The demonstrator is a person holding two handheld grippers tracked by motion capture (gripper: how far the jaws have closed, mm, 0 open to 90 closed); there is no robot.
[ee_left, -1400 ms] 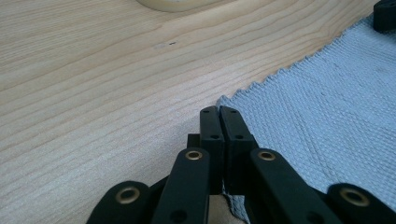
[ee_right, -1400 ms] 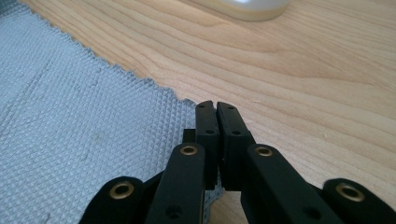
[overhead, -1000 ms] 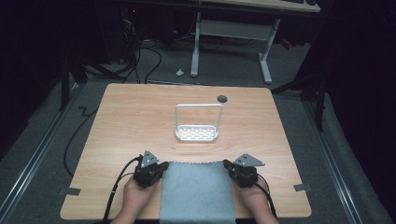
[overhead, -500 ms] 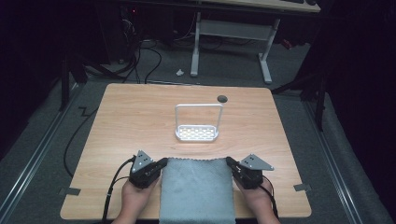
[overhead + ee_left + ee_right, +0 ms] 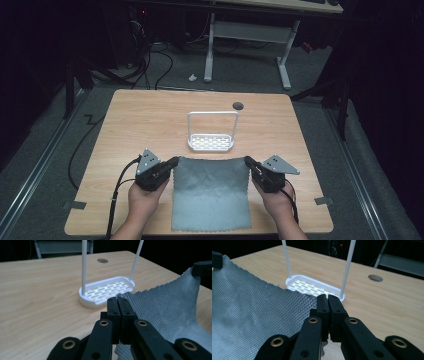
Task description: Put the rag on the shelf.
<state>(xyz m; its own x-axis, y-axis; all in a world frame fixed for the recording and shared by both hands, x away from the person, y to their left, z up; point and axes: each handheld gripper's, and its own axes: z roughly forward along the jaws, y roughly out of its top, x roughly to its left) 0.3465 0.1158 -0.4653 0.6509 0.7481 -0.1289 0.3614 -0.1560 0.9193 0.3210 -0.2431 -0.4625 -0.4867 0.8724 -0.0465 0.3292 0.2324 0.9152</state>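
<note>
A grey textured cloth (image 5: 211, 192) hangs between my two grippers over the near half of the wooden table (image 5: 150, 120). My left gripper (image 5: 173, 161) is shut on the cloth's far left corner; its jaws (image 5: 117, 301) are pressed together with the cloth (image 5: 165, 305) trailing off to the right. My right gripper (image 5: 247, 161) is shut on the far right corner, jaws (image 5: 327, 300) closed, the cloth (image 5: 249, 312) spreading to the left. Just beyond the cloth's raised edge stands a white rack (image 5: 211, 141) with a slotted base and a tall hoop.
A round hole (image 5: 238, 105) sits in the table behind the rack. Black cables (image 5: 117, 195) trail from the left gripper toward the front edge. Beyond the table is a dark floor with cables and a white desk frame (image 5: 247, 35).
Both grippers have risen, lifting the cloth's far edge off the table. The cloth's front edge now reaches farther toward the table's front.
</note>
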